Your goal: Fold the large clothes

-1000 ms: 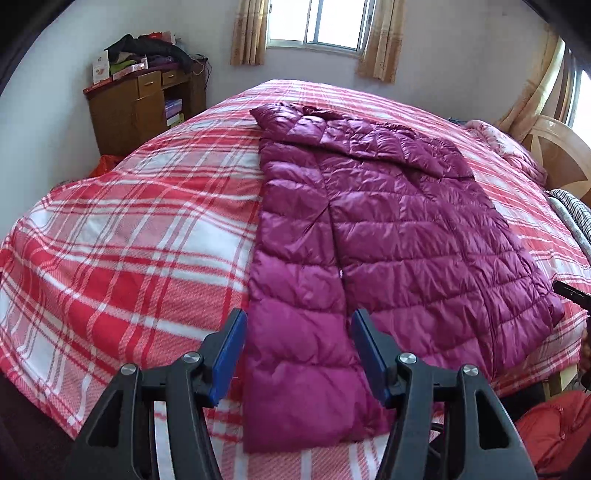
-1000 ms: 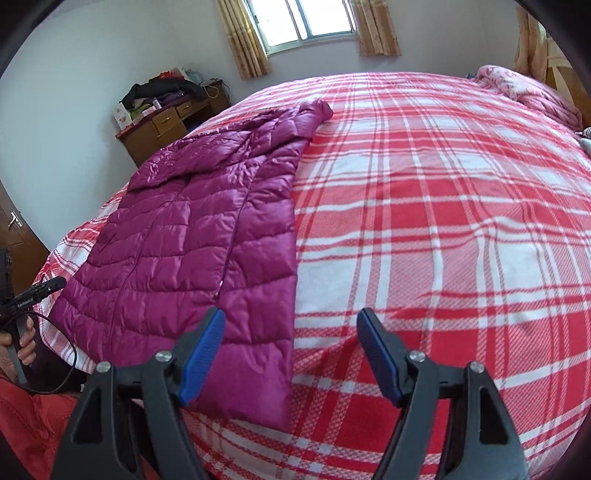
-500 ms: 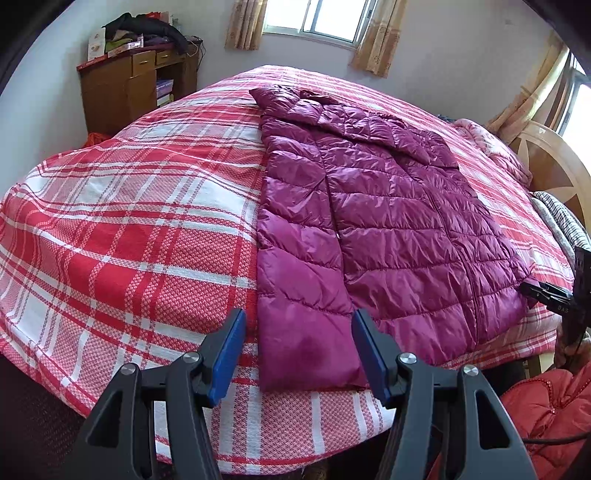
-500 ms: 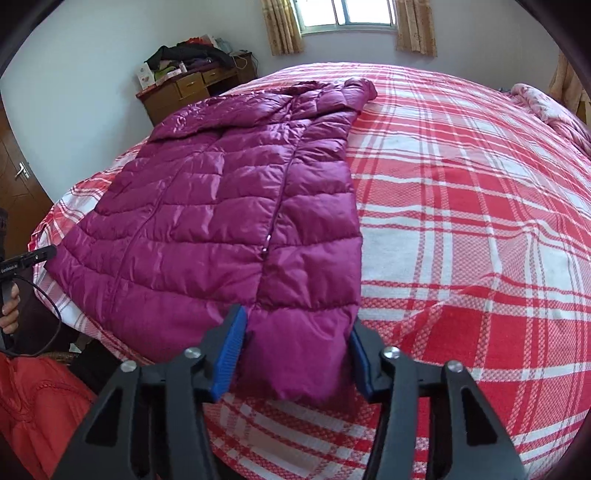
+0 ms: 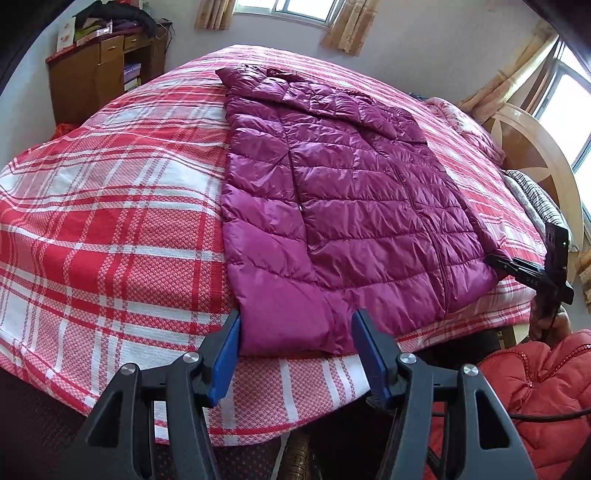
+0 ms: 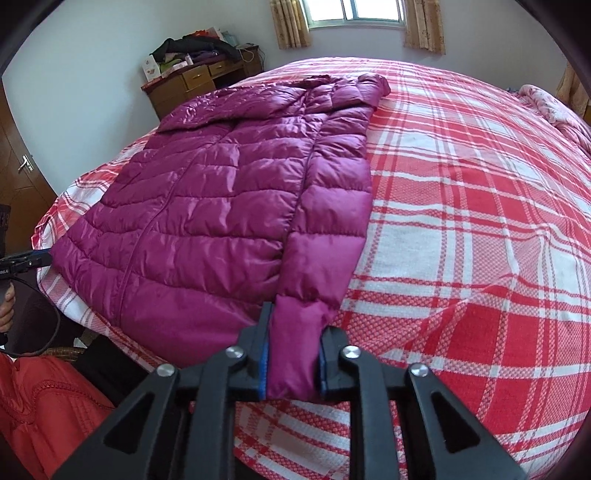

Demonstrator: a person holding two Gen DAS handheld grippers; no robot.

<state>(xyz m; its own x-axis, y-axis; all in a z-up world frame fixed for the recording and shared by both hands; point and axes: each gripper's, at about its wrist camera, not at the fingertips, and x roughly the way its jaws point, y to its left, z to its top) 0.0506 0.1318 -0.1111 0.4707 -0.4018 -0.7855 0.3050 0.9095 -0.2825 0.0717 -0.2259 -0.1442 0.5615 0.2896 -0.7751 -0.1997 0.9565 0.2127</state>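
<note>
Currently I log: right gripper (image 6: 291,350) pinching the purple jacket's (image 6: 221,206) sleeve cuff; my left gripper (image 5: 295,343) spread, straddling the opposite cuff on the plaid bedspread (image 5: 110,229).

Home bedroom, plaid-covered bed (image 6: 461,221), wooden dresser (image 6: 199,79), curtained window (image 6: 356,14)

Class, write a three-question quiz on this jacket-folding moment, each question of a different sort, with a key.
1. True or false: the right gripper is shut on a sleeve cuff of the purple jacket.
2. The left gripper is: A) open, its fingers either side of the other cuff; B) shut on the hem; C) out of view.
3. Fill in: the jacket lies on a red and white ______ bedspread.

Key: 1 true; 2 A; 3 plaid.
</note>
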